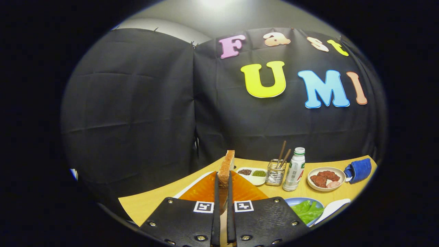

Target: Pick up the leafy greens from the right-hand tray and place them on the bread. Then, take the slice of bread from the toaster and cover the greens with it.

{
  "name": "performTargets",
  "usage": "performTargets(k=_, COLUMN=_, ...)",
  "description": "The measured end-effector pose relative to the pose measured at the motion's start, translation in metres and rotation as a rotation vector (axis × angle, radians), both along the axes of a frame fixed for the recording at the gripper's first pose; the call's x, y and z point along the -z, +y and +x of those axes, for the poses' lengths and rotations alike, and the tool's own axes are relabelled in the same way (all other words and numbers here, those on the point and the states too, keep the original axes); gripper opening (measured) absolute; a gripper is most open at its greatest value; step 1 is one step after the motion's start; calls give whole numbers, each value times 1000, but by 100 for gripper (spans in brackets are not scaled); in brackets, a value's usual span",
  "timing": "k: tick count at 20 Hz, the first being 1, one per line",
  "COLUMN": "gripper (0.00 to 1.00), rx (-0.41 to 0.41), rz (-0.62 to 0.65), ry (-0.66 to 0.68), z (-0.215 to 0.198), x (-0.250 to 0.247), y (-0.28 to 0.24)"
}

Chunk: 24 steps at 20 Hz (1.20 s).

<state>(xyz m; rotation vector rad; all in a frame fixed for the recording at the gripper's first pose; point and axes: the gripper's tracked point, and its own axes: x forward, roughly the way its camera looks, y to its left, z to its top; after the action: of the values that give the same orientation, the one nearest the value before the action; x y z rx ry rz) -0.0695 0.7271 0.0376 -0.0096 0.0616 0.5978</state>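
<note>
A slice of bread point(227, 166) stands on edge, crust toward me, pinched between my two fingers. My gripper point(223, 183) is shut on it and holds it above the wooden table point(154, 202). Just to the right of the fingers lie the leafy greens point(306, 211) on a blue plate point(291, 201); I cannot tell what is under the greens. The edge of a white tray point(192, 187) shows to the left behind the fingers.
Beyond the fingers stand a white divided dish of seeds point(252, 175), a glass holder with chopsticks point(275, 173), a white bottle point(294, 169), a plate of meat point(325, 178) and a blue cloth point(358, 169). A white tray edge point(334, 206) lies beside the blue plate.
</note>
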Motion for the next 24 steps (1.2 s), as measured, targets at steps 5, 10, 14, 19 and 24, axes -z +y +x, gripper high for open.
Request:
performTargets(k=5, gripper=8, rx=16, rz=29, ry=-25, z=-9, x=-30, y=-31)
performTargets(k=10, gripper=7, rx=75, rz=5, ry=-43, z=-9, x=-24, y=-74)
performTargets(k=14, gripper=8, rx=115, rz=-12, ry=0, z=-5, x=-4, y=-103)
performTargets(k=19, gripper=8, rx=161, rz=-25, ry=39, z=7, x=23, y=-127)
performTargets(k=24, gripper=8, rx=183, rz=-30, ry=76, z=14, x=43, y=-141)
